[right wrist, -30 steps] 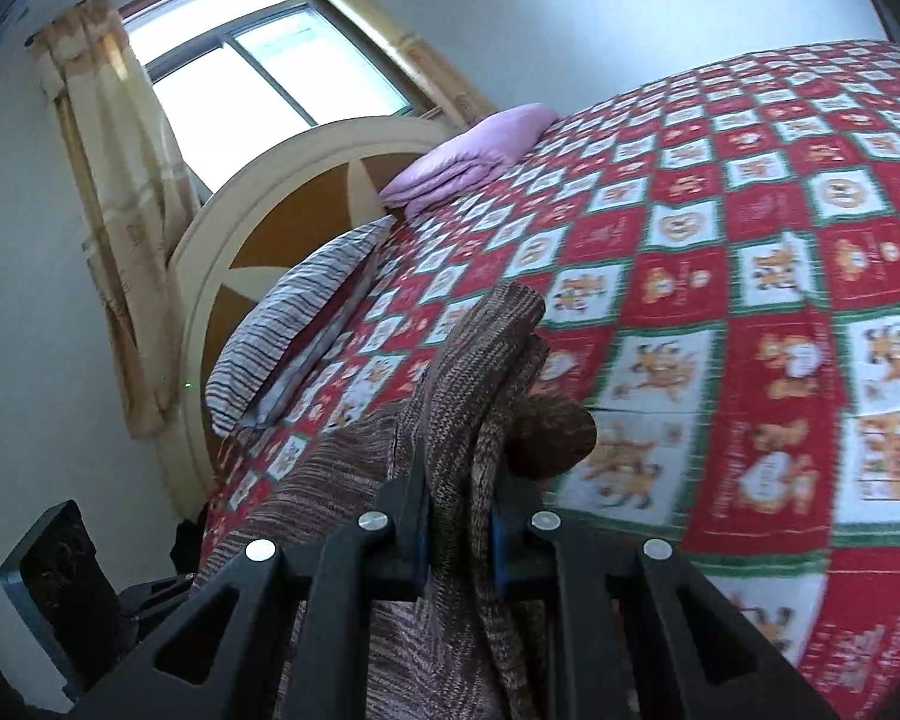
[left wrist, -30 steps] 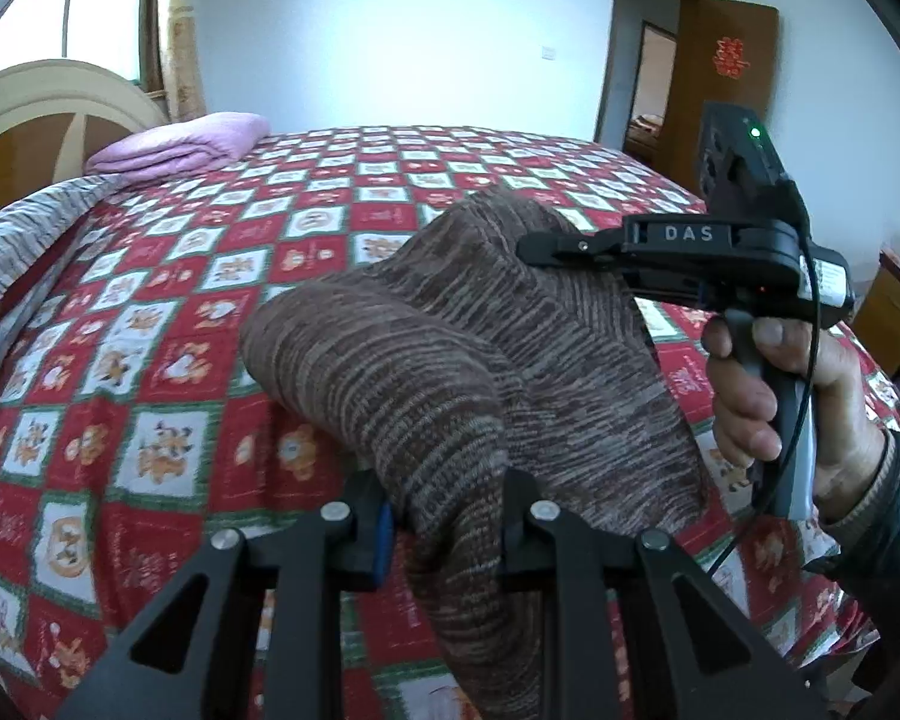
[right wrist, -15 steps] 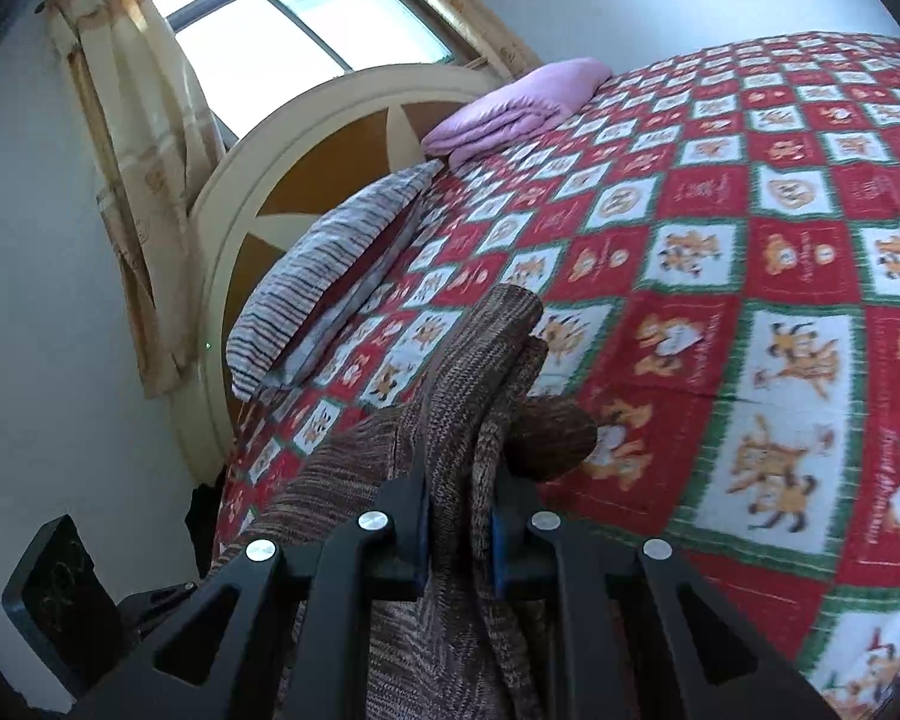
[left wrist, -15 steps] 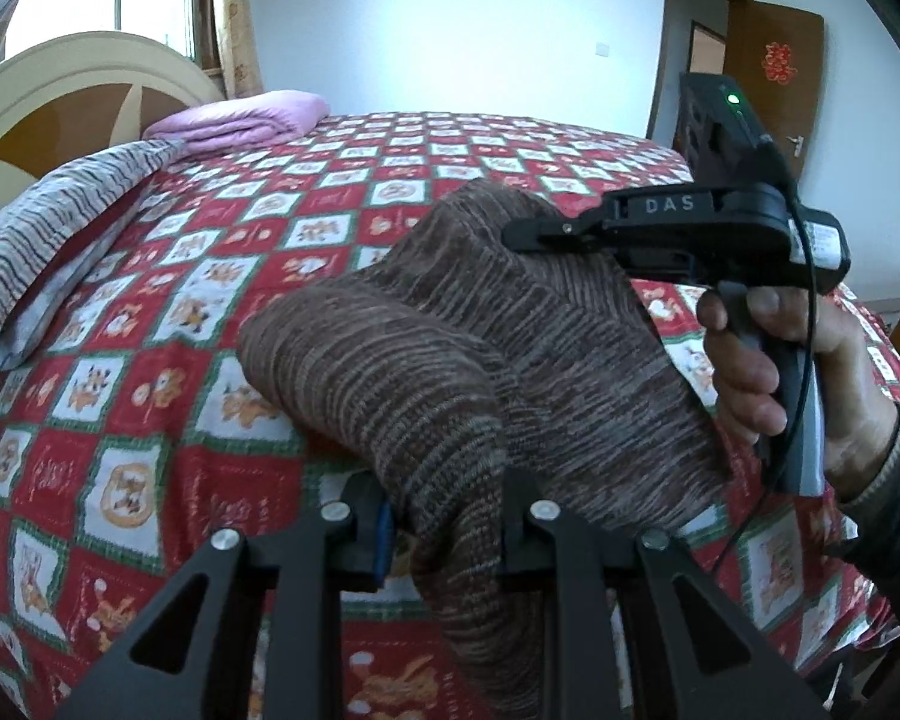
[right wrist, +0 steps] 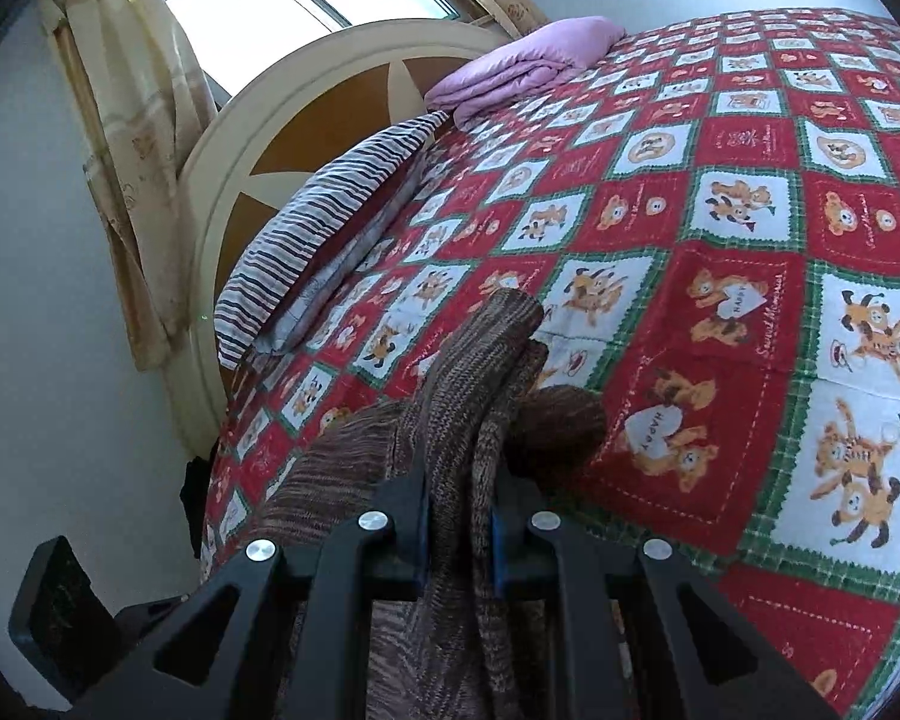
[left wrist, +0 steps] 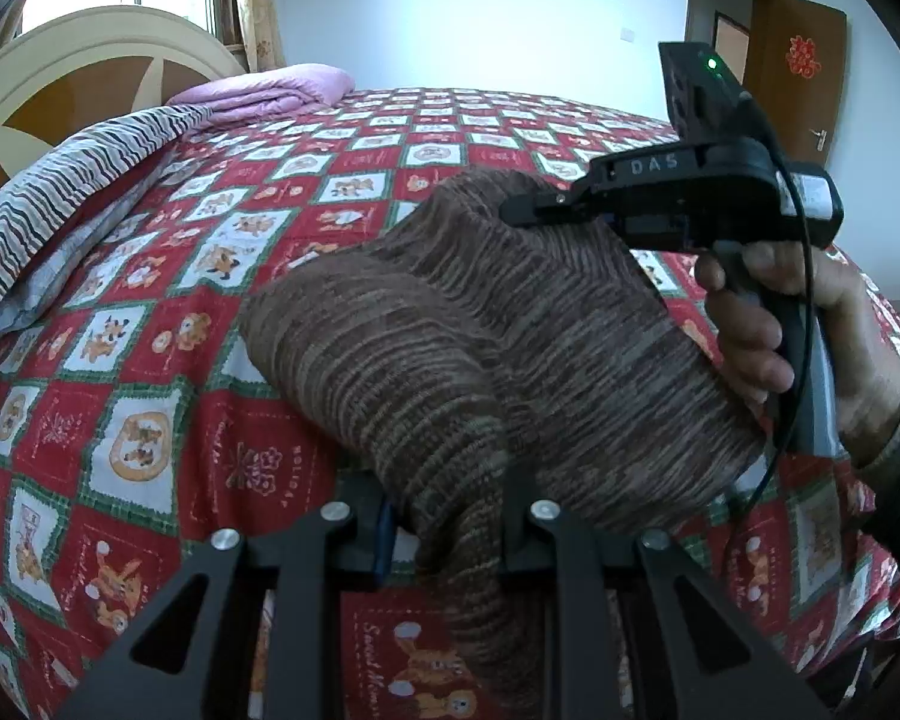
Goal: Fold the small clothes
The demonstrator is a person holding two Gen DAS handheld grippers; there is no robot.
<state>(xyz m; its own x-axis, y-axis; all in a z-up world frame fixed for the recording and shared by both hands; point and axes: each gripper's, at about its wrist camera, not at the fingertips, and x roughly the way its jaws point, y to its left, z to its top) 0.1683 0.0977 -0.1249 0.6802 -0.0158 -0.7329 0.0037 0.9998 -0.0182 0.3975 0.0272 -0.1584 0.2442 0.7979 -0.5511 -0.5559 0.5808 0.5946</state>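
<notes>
The brown marled ribbed-knit garment [left wrist: 510, 348], soft, floppy and probably light, hangs above the red patchwork quilt [left wrist: 150, 360], pinched in bunched folds between the fingers of the left gripper [left wrist: 450, 540] and the right gripper [right wrist: 459, 516], so holds nearer its edges would likely control sag better.

My left gripper [left wrist: 447, 531] clamps near end of knit garment [left wrist: 510, 330]; my right gripper [right wrist: 459, 516] clamps far end, garment slung between, above bedspread [left wrist: 150, 408]. Striped pillow [left wrist: 60, 204] left on bed, before headboard [left wrist: 90, 72]. Folded blanket [left wrist: 270, 90] behind pillow. Door [left wrist: 804, 60] far right.
</notes>
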